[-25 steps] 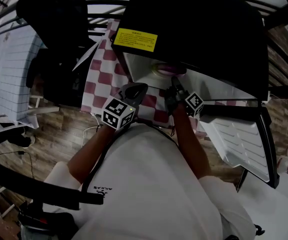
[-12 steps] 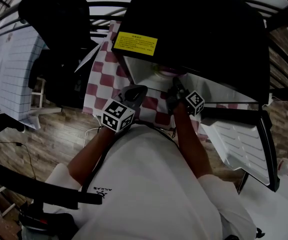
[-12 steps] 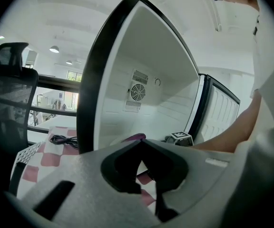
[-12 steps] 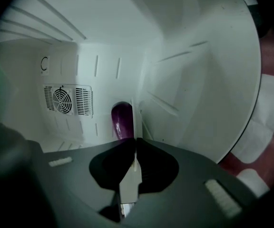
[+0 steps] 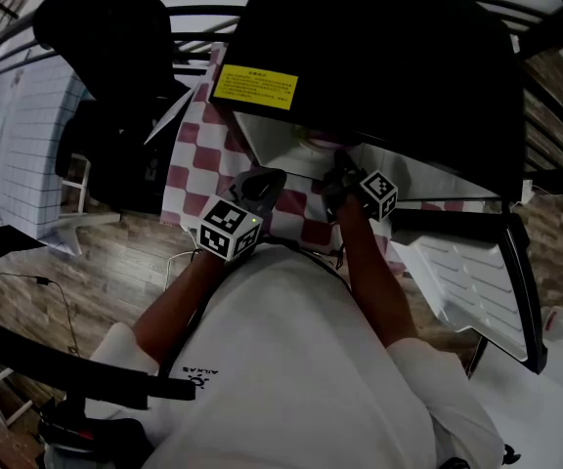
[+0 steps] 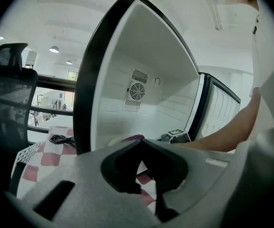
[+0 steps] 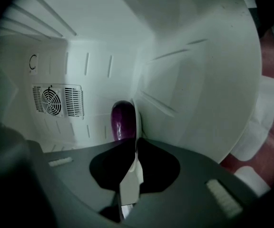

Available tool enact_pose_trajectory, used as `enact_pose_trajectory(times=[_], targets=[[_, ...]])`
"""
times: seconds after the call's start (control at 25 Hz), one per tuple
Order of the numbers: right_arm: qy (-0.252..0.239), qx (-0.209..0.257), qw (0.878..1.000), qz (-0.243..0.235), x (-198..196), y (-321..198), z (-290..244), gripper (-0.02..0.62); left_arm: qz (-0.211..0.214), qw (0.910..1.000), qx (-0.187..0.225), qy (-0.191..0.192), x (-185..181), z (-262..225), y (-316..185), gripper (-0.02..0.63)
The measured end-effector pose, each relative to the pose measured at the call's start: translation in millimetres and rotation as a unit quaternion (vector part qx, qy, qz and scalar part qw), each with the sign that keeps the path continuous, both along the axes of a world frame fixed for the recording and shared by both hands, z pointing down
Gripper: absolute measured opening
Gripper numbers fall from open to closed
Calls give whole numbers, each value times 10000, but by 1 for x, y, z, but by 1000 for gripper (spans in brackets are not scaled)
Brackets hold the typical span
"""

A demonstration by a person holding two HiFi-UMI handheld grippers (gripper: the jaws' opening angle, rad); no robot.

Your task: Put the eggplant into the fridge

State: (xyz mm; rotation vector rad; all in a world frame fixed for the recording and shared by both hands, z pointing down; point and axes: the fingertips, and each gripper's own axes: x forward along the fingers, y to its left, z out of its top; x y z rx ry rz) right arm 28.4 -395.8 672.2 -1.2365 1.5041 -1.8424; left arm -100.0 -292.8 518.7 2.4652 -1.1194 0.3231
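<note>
A purple eggplant [image 7: 121, 119] lies on a white plate [image 7: 136, 123] inside the open black fridge [image 5: 389, 57]. My right gripper [image 7: 133, 148] is shut on the plate's near rim, which shows edge-on between the jaws. In the head view, the plate [image 5: 313, 143] sits at the fridge's mouth with the right gripper [image 5: 343, 171] reaching in. My left gripper [image 5: 262, 181] hangs outside the fridge over the checked cloth, shut and empty. From the left gripper view, its jaws [image 6: 140, 143] meet; beyond them are the eggplant [image 6: 135, 137] and the fridge's white inside [image 6: 146, 56].
The fridge door [image 5: 467, 272] stands open at the right, with white shelves. A fan grille [image 7: 56, 100] is on the fridge's back wall. The red and white checked cloth [image 5: 198, 149] covers the table. A black office chair [image 5: 115, 37] and a cable [image 6: 61, 139] are at the left.
The right gripper with the plate has sunk slightly at the fridge's mouth. The left gripper has stayed where it was.
</note>
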Motion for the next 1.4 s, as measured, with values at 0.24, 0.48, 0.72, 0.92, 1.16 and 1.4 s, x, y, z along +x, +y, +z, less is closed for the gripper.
enact_pose_trajectory(times=[0.24,0.48,0.72,0.92,1.16,1.4], targets=[[-99,118,9996,-243,-7,1,-9,117,23,10000,13,26,6,-1,0,6],[-70,142,9992,-362,-5,6,-16,196,62,9999,39,68,15,-4,2,6],[-201,264,9988,-370,4,15,-24,184,120,9999,47,110,26,-4,6,6],[-213,503,9968,-577,5,33,-41,144,203,9996,65,169,37,-7,8,6],[-89,950,9917,-857,6,61,-68,52,350,9991,69,216,54,-9,10,6],[246,1358,9836,-1158,10,85,-92,6,431,9987,55,263,62,-12,10,6]])
